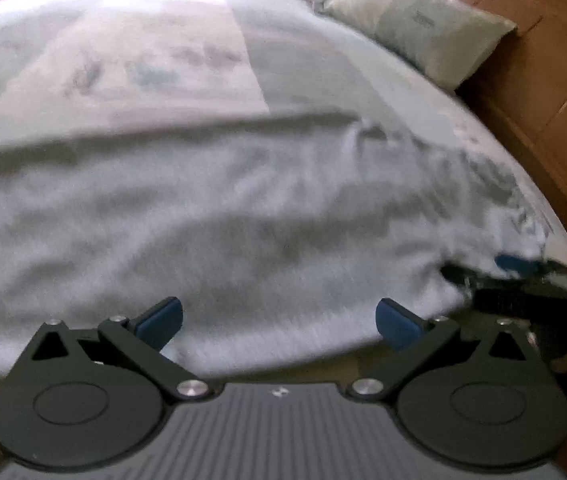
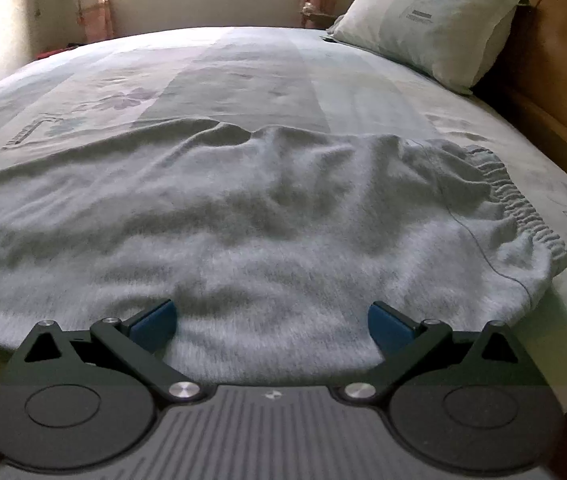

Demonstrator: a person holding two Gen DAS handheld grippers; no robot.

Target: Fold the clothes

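Observation:
A light grey fleece garment (image 2: 243, 216) lies spread across the bed, with its elastic waistband (image 2: 523, 208) gathered at the right end. In the left wrist view the same garment (image 1: 203, 216) is blurred and fills the middle. My left gripper (image 1: 279, 320) stands open just above the garment's near edge, nothing between its blue pads. My right gripper (image 2: 269, 322) is also open, hovering over the near edge close to the waistband end. The other gripper's blue pad (image 1: 517, 262) shows at the garment's right edge in the left wrist view.
The bed (image 2: 243, 64) has a pale striped sheet with faint flower prints. A pillow (image 2: 431, 24) leans on the wooden headboard (image 2: 563, 52) at the far right. A window and curtains (image 2: 95, 4) stand behind the bed.

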